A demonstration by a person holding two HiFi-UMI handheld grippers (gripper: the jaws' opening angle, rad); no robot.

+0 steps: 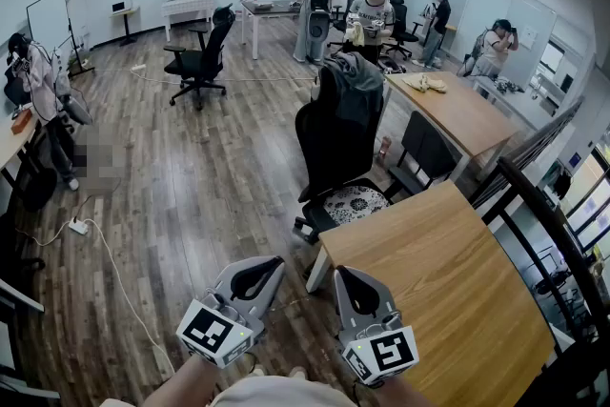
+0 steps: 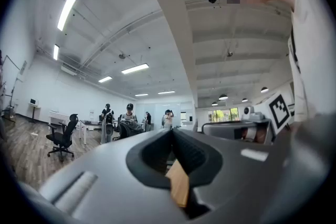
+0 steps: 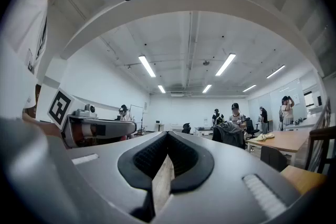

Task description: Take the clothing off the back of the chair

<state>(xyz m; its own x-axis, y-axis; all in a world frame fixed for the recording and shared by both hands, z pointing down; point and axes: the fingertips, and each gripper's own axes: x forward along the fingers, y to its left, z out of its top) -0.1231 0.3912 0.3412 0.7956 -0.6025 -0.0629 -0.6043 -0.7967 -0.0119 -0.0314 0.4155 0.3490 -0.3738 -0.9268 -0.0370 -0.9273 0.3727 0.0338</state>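
Observation:
A grey garment (image 1: pixel 355 76) hangs over the top of the back of a black office chair (image 1: pixel 334 143) in the middle of the room in the head view. The chair has a patterned seat cushion (image 1: pixel 355 202). My left gripper (image 1: pixel 276 260) and right gripper (image 1: pixel 340 273) are low in the head view, well short of the chair, both level, shut and holding nothing. In the left gripper view the left gripper (image 2: pixel 172 131) points toward the distant garment (image 2: pixel 128 128). The right gripper (image 3: pixel 168 134) has the garment (image 3: pixel 229 131) far off to its right.
A wooden table (image 1: pixel 448 281) lies just right of my grippers, its corner beside the chair. A second wooden table (image 1: pixel 467 114) and a small black chair (image 1: pixel 424 152) stand behind. Another office chair (image 1: pixel 200 62) is at the far left. A power strip (image 1: pixel 78 226) with cable lies on the floor. Several people stand at the back.

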